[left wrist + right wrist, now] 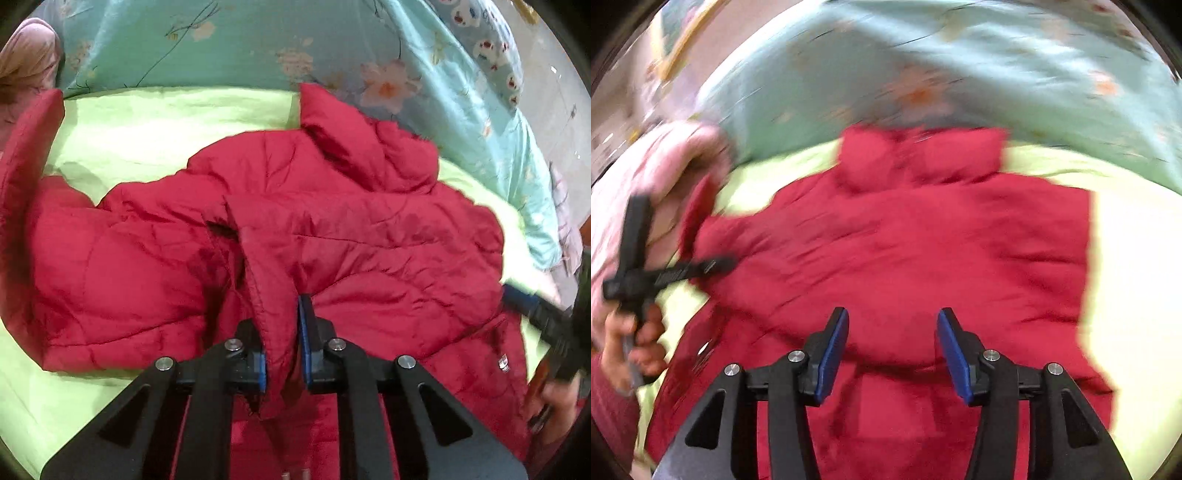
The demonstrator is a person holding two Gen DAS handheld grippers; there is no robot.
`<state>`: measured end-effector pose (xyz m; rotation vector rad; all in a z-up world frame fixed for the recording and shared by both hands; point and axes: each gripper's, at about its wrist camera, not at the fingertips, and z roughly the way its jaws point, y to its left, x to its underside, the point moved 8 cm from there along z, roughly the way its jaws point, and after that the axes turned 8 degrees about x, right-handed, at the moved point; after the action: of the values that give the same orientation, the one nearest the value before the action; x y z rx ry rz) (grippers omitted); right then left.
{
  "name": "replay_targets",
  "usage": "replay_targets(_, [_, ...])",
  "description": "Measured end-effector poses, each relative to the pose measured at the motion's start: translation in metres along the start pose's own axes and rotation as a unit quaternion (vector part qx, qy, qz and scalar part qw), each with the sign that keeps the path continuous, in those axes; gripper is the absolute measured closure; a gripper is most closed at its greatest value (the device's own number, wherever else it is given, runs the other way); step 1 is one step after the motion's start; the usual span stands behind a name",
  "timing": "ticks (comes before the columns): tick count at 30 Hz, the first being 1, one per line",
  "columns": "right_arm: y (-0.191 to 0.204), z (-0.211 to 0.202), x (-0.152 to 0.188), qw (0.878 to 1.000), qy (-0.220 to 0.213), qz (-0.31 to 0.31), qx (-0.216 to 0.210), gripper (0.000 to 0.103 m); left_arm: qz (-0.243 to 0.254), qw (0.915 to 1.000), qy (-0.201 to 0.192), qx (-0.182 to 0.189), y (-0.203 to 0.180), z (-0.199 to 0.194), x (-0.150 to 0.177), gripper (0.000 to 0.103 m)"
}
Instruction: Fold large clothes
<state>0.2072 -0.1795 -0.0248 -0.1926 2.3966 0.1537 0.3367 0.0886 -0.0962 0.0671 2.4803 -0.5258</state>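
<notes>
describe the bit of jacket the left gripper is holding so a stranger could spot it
On the lime sheet lies a red puffer jacket. Near its front middle a stitched hem strip rises from the flat quilting and runs into the left gripper. It is the only fold standing up, pinched between blue pads.

Jacket [332, 236] solid red, quilted stitch lines, small white/red label low on its rt side. Sheet [147, 125] under it plain lime green, no print. Quilt [229, 48] behind: teal/aqua w/ pale pink-orange flowers + thin dark stems. Second cloth [491, 44] far rt, light blue w/ small white figures dotted red. Pink cloth [26, 62] upper left corner, plain. Left gripper [282, 343] black frame, blue pads [303, 332], silver pins. Right gripper [892, 347] same: black, blue pads [833, 354], silver pins. Sleeve [609, 413] dark red.
</notes>
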Motion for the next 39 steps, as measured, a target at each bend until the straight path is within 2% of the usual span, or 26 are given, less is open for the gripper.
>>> replay_targets(3, [-0.036,0.009,-0.014,0.998,0.003,0.055,0.009,0.049,0.026,0.9995,0.001,-0.02,-0.003,0.002,0.005,0.092])
replay_targets(6, [-0.05,0.025,-0.026,0.998,0.006,0.057,0.022,0.05,0.033,0.999,-0.008,-0.031,-0.004,0.0,-0.002,0.092])
replay_targets(9, [-0.07,0.045,-0.032,0.996,0.012,0.07,0.057,0.051,0.044,0.9978,-0.011,-0.048,0.001,0.005,-0.008,0.092])
replay_targets(12, [-0.08,0.066,-0.027,0.994,0.031,0.087,0.051,0.052,0.042,0.9978,0.0,-0.052,0.01,0.02,-0.004,0.09])
replay_targets(16, [-0.076,0.089,-0.017,0.995,0.044,0.069,0.056,0.051,0.053,0.9965,0.0,-0.065,0.017,0.032,0.005,0.085])
replay_targets(20, [-0.081,0.098,-0.015,0.995,0.039,0.084,0.046,0.052,0.039,0.998,-0.001,-0.051,0.023,0.034,0.005,0.082])
replay_targets(23, [-0.082,0.097,-0.015,0.994,0.042,0.085,0.045,0.052,0.047,0.9973,-0.005,-0.056,0.023,0.033,0.006,0.081])
replay_targets(28, [-0.075,0.067,-0.02,0.994,0.021,0.084,0.061,0.051,0.047,0.9971,-0.009,-0.06,0.021,0.031,0.006,0.08])
replay_targets(31, [-0.059,0.041,-0.016,0.996,0.005,0.072,0.049,0.05,0.053,0.9961,-0.012,-0.069,0.019,0.03,0.007,0.078])
replay_targets(33, [-0.051,0.041,-0.006,0.997,0.026,0.058,0.047,0.047,0.06,0.9949,-0.013,-0.081,0.018,0.029,0.007,0.078])
replay_targets(36, [-0.052,0.064,0.013,0.995,0.07,0.035,0.058,0.047,0.069,0.9929,-0.012,-0.096,0.016,0.027,0.007,0.073])
replay_targets(39, [-0.055,0.072,0.015,0.994,0.078,0.033,0.063,0.047,0.069,0.9924,-0.007,-0.102,0.016,0.023,0.009,0.071])
